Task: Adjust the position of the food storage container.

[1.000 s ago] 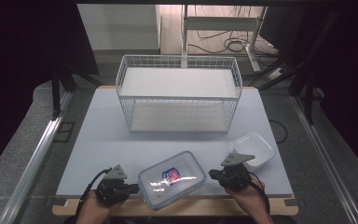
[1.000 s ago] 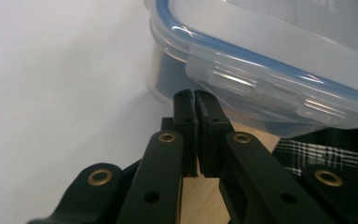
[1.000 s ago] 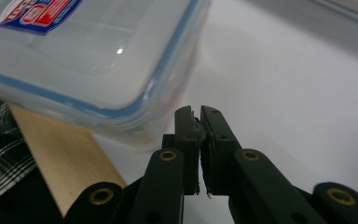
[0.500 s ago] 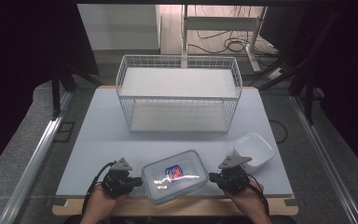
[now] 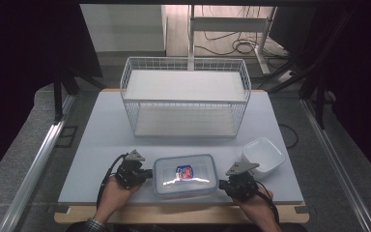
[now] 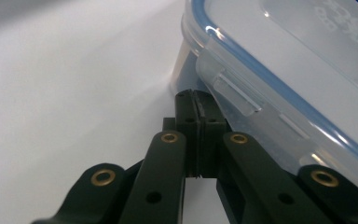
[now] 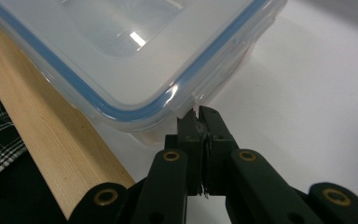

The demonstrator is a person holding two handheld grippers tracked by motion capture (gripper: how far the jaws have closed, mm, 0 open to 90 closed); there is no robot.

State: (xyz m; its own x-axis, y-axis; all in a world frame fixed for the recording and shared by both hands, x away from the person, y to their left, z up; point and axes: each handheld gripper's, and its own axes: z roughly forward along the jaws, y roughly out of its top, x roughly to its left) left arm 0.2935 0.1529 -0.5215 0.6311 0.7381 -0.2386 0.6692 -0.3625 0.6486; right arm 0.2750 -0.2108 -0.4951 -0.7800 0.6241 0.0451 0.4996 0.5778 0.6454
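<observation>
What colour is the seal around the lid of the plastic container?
Blue. The seal runs around the clear lid, best seen in the right gripper view.

The food box (image 5: 185,176) is clear, shiny plastic. The counter (image 5: 101,140) top is smooth and matt white with a wood edge. The basket (image 5: 185,99) is thin white wire.

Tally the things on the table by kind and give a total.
Lidded plastic box: 1
White wire basket: 1
White square bowl: 1
Total: 3
</observation>
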